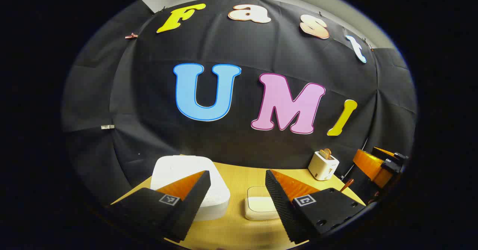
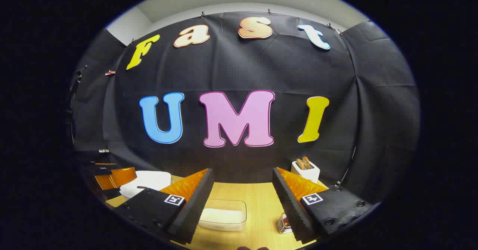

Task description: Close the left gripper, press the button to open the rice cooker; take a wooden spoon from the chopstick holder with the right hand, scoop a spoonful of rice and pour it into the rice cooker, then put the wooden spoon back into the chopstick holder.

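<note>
Left gripper (image 1: 238,190) spread wide, holding nothing, above the table (image 1: 235,227). Rice cooker (image 1: 194,182), lid down, sits behind its left finger. Right gripper (image 2: 242,190) also spread, empty, over the rice tub (image 2: 224,214). Holder (image 2: 306,169) with 2 wooden spoons stands back right.

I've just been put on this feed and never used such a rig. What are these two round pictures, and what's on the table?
Each picture comes from a camera riding on a handheld two-finger gripper, looking along its own fingers. In the left gripper view, the left gripper is open and empty above the white rice cooker, lid still down. In the right gripper view, the right gripper is open and empty over a clear container of rice. A white holder with wooden handles stands at the back on the wooden table.
</note>
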Tool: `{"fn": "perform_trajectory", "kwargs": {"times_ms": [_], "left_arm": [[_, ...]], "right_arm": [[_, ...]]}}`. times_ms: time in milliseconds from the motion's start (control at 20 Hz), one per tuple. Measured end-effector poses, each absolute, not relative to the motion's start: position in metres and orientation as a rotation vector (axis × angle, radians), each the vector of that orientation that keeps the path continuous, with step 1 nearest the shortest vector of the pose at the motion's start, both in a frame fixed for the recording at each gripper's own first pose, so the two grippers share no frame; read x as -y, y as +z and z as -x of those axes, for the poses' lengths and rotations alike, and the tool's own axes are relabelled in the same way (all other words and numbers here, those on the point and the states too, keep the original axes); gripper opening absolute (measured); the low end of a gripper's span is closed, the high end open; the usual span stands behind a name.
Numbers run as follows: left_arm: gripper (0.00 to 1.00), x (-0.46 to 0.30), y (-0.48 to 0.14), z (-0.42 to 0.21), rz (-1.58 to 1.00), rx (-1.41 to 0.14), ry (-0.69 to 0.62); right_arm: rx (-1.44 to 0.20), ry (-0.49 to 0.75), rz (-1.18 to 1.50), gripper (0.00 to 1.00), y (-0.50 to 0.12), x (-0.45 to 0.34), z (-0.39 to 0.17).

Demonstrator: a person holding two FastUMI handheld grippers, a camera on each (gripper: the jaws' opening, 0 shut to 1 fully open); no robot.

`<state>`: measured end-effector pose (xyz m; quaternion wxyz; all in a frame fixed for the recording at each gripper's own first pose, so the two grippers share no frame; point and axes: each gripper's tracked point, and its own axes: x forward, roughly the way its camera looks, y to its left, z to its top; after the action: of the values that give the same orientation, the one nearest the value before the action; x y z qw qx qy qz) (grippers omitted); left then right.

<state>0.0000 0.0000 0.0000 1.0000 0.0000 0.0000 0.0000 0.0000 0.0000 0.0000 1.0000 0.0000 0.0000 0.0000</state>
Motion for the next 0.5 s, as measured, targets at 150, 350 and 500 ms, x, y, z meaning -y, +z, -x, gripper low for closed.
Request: {"fn": "perform_trajectory", "kwargs": {"times_ms": [150, 350, 500], "left_arm": [[0.95, -0.005, -0.007, 0.001, -0.001, -0.020, 0.014], [0.95, -0.011, -0.009, 0.000, -0.018, -0.024, 0.025], [0.95, -0.018, -0.010, -0.004, -0.027, -0.034, 0.045]], "right_arm": [[-0.014, -0.003, -0.006, 0.98, -0.002, 0.001, -0.003], [-0.025, 0.004, 0.001, 0.98, -0.007, -0.003, -0.001], [-0.033, 0.006, 0.004, 0.98, -0.010, -0.004, 0.000]]}}
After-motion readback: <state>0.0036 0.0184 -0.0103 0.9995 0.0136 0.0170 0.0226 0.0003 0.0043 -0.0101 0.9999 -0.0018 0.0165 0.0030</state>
